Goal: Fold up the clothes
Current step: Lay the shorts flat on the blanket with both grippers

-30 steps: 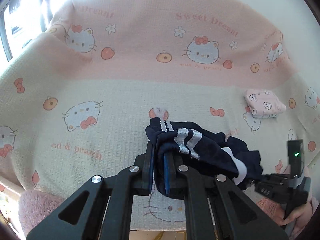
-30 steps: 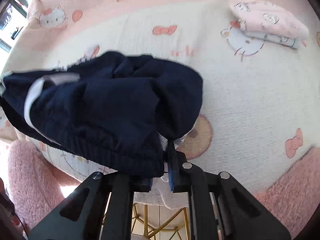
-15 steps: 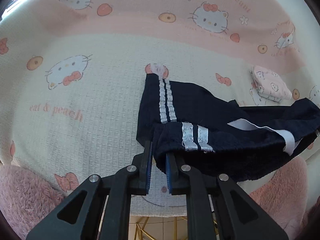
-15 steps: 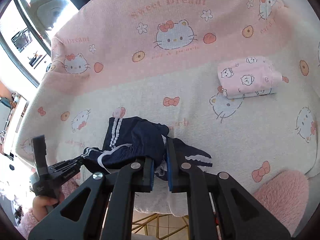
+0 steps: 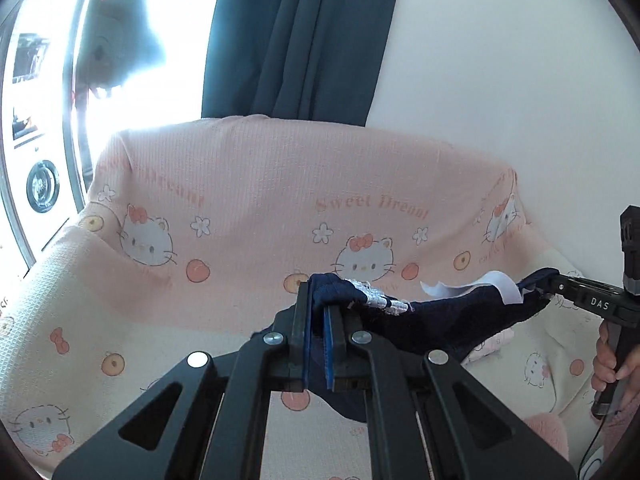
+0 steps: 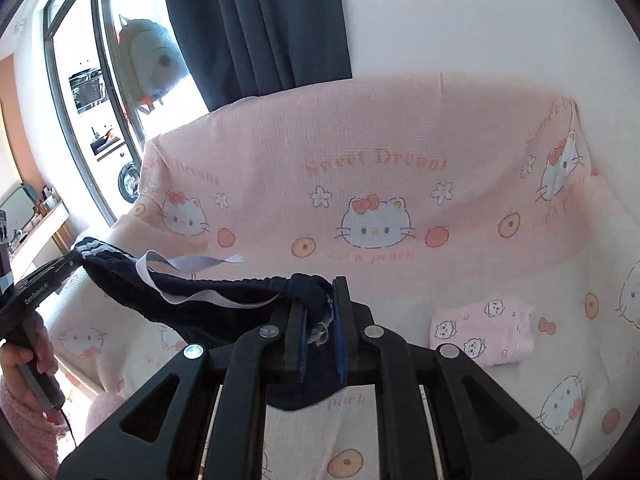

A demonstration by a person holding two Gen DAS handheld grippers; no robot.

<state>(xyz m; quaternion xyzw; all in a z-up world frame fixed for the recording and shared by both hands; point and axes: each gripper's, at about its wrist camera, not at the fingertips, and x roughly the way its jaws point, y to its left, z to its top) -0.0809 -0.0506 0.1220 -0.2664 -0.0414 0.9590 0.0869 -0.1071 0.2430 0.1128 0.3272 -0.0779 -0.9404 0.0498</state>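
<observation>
With both hands raised level in front of the sofa (image 5: 248,208), I hold the navy shorts (image 5: 440,320) stretched in the air between them. My left gripper (image 5: 317,316) has its fingers pinching the striped corner; my right gripper (image 6: 320,312) has its fingers pinching the gathered waistband. The shorts sag above the cartoon-cat blanket (image 6: 440,184). A folded pink garment (image 6: 484,330) lies on the seat to the right.

Counted two grippers (image 5: 316,312) (image 6: 320,300), one navy garment (image 5: 440,320), one folded pink garment (image 6: 484,330) at lower right, one printed pink blanket (image 6: 400,140), one dark curtain (image 6: 260,20) at top.
</observation>
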